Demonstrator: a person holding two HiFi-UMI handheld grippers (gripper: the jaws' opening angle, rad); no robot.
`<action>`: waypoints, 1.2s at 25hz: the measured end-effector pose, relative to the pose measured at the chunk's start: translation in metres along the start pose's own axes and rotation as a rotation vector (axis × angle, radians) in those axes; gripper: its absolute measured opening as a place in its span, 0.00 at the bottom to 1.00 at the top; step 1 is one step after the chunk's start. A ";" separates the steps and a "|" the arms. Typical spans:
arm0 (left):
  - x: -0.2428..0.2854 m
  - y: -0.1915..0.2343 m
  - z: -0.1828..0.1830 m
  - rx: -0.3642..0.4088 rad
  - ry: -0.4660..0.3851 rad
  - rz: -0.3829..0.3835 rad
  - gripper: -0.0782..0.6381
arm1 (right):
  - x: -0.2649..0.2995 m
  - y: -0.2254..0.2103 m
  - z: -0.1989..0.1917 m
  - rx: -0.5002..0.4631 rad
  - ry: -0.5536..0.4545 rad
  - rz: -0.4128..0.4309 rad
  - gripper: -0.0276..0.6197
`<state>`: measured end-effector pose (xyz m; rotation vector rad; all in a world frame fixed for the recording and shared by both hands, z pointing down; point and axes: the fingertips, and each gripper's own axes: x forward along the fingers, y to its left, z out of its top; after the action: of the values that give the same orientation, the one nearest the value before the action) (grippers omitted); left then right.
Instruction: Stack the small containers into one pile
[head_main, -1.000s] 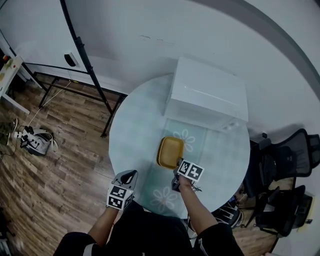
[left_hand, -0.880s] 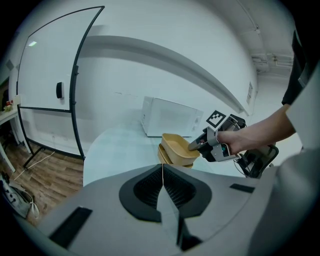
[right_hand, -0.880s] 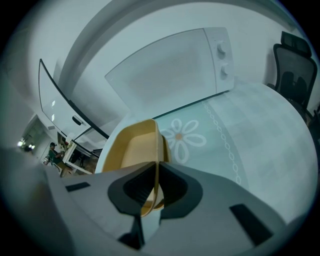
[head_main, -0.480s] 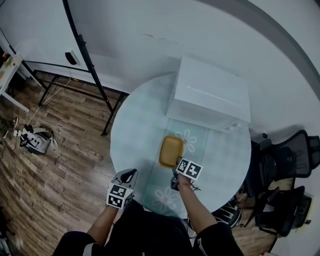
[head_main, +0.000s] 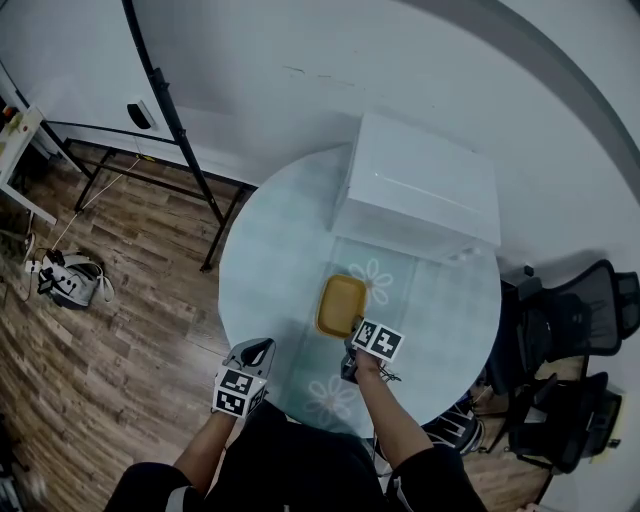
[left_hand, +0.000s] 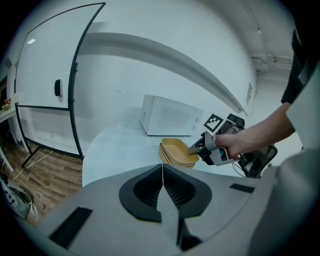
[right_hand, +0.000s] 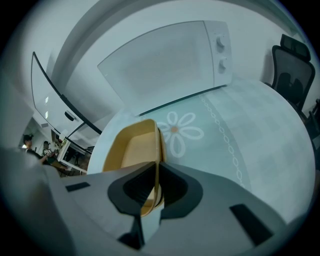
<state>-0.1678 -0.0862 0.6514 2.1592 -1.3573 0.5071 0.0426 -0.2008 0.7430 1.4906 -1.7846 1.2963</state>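
Yellow containers (head_main: 340, 303) nested at frame centre on round table (head_main: 268, 262). R gripper (right_hand: 156, 182) clamped on top one's thin near wall; L gripper (left_hand: 162, 186) closed, empty, lower left. Prob. light, thin, flexy, slick plastic; best pinched at rim wall, gently.

**Soft Light, Warped Edges**

Cool, even indoor light fills all three views, leaving only faint shadows on the pale tabletop (head_main: 270, 265). A small glare streak glints on the framed panel (left_hand: 50, 70). Fisheye lenses bow straight lines and blacken the gripper views' corners; the right gripper (right_hand: 156, 170) looms soft, out of focus.
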 end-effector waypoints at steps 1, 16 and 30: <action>0.000 0.000 -0.001 -0.001 0.002 0.000 0.13 | 0.001 0.000 -0.001 0.004 0.003 0.009 0.10; 0.009 -0.007 -0.002 -0.002 0.018 -0.017 0.13 | -0.006 -0.004 -0.005 -0.017 -0.013 0.025 0.10; 0.014 -0.016 0.007 0.046 0.017 -0.101 0.13 | -0.042 0.002 -0.006 -0.081 -0.141 0.082 0.08</action>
<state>-0.1469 -0.0943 0.6501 2.2421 -1.2322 0.5206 0.0514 -0.1752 0.7102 1.5116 -1.9824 1.1679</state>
